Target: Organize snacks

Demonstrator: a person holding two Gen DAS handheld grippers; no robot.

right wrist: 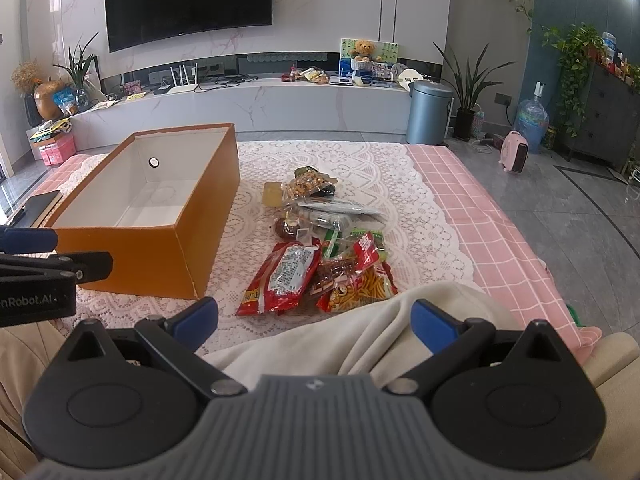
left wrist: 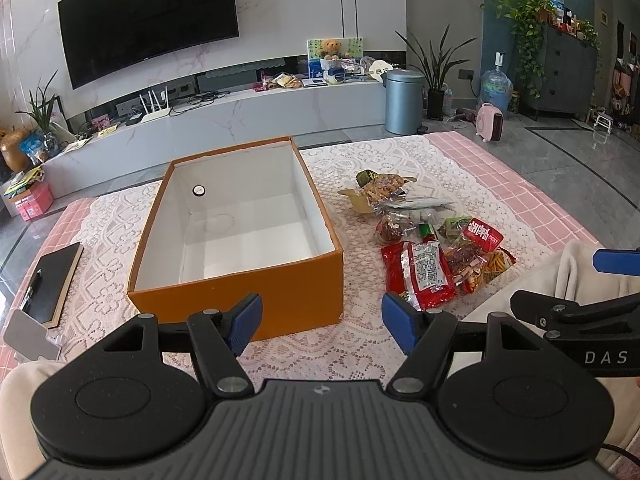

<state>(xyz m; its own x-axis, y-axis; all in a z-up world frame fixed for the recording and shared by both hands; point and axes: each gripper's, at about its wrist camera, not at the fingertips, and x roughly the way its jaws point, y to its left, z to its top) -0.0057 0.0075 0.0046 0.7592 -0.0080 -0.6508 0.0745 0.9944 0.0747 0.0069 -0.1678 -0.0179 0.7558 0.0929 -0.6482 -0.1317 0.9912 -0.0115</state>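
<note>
An orange box (left wrist: 288, 292) (right wrist: 132, 258) with a white, bare inside stands open on the lace-covered table. To its right lies a heap of snack packets (left wrist: 436, 240) (right wrist: 320, 248); a red packet (left wrist: 424, 272) (right wrist: 280, 276) is the nearest. My left gripper (left wrist: 322, 324) is open, hovering just short of the box's near wall with nothing between its blue pads. My right gripper (right wrist: 314, 320) is open too, held over a cream cloth in front of the heap, and it shows at the right edge of the left wrist view (left wrist: 576, 280).
A black notebook with a pen (left wrist: 50, 280) lies left of the box. The pink checked tablecloth (right wrist: 500, 220) runs to the right table edge. Cream cloth (right wrist: 360, 336) covers the near side. Beyond the table are a TV bench, a grey bin (right wrist: 428, 112) and plants.
</note>
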